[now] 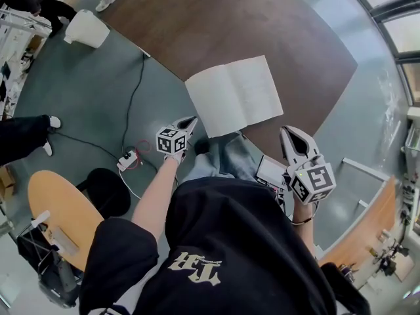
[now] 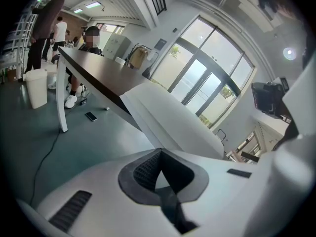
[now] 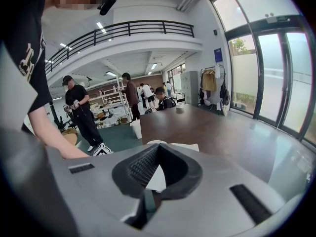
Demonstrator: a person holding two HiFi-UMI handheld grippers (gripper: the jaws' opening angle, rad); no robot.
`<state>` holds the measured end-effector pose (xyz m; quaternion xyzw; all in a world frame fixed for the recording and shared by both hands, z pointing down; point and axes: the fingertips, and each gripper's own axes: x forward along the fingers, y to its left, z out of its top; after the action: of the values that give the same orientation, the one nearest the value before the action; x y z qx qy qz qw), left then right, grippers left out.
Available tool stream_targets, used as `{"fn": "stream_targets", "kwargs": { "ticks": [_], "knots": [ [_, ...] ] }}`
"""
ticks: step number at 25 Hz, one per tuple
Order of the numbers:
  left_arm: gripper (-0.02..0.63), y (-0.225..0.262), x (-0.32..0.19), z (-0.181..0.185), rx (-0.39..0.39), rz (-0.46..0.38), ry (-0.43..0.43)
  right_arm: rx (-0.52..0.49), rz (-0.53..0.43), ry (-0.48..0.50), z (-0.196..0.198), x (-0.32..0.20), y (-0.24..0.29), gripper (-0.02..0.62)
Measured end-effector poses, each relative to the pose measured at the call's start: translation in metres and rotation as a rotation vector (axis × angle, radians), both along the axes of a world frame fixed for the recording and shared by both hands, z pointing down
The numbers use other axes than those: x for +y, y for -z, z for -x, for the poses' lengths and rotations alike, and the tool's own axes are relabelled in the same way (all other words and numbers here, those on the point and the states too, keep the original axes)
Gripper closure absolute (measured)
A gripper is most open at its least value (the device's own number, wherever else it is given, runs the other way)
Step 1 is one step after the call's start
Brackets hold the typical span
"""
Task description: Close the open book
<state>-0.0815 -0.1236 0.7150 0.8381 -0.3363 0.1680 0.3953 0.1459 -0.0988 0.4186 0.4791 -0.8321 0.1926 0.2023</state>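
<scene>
White-paged open book (image 1: pixel 233 97) is laid flat at the near edge of the brown table (image 1: pixel 262 18), with its near left corner seen jutting a little past that edge. The spine is run away from the person, a page to each side. The left gripper (image 1: pixel 190 121) is held just beside that jutting corner, off the table over the grey floor (image 1: pixel 98 90), jaws drawn together on nothing. The right gripper (image 1: pixel 289 131) is held near the right page's near corner but further off, jaws likewise closed and empty. The left page is judged the easier one to be lifted and swung over the spine. Bare table is left beyond and right of the book, so room for the turn is not lacking
</scene>
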Motion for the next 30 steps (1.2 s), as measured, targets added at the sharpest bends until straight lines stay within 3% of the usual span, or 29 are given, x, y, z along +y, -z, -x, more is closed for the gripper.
{"fn": "stream_targets", "kwargs": {
  "ticks": [10, 20, 30],
  "knots": [
    [0.601, -0.027, -0.004, 0.005, -0.034, 0.068, 0.024, -0.009, 0.030, 0.002, -0.002, -0.005, -0.011, 0.607],
    [0.601, -0.050, 0.012, -0.006, -0.067, 0.123, -0.035, 0.004, 0.056, -0.006, -0.018, -0.003, -0.017, 0.607],
    [0.601, -0.051, 0.013, -0.015, -0.063, 0.119, -0.043, 0.003, 0.072, 0.013, -0.020, 0.001, -0.025, 0.607]
  ]
}}
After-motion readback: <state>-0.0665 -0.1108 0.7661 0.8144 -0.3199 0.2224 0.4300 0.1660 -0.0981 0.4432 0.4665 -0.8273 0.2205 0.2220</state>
